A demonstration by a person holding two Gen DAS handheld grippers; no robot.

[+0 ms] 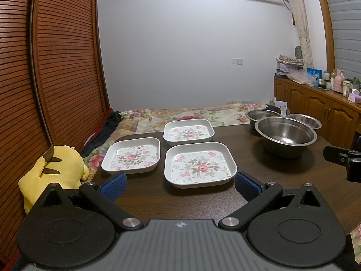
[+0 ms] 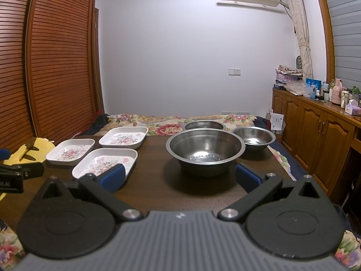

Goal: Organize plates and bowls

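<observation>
So far nothing looks sorted: three square flowered plates and three steel bowls all sit apart on the dark bench [image 1: 293, 176], none stacked or nested, so the whole job appears to lie ahead. The left gripper [image 1: 180, 184] hangs low over the near edge with its jaws spread wide and empty, lined up on the nearest plate [image 1: 199, 166], which lies just beyond its blue tips. A second plate [image 1: 132, 155] rests just to the left of that one, and a third plate [image 1: 189, 132] sits behind, close to both but seemingly not touching. The right gripper [image 2: 180, 177] also has its jaws spread and holds nothing; it faces the big bowl [image 2: 205, 150], which stands just ahead of it on the right half of the bench. Behind it are a smaller bowl [image 2: 253, 137] to the right and a far bowl [image 2: 204, 125] near the back edge. All plates lie flat, faces up, their sides roughly square to the bench edges, so they have no real long axis; all bowls stand upright, mouths up. Judging by sizes, the two smaller bowls could nest in the big one, and the plates could pile up. A yellow plush toy [image 1: 54, 169] sits off the bench's left side.
</observation>
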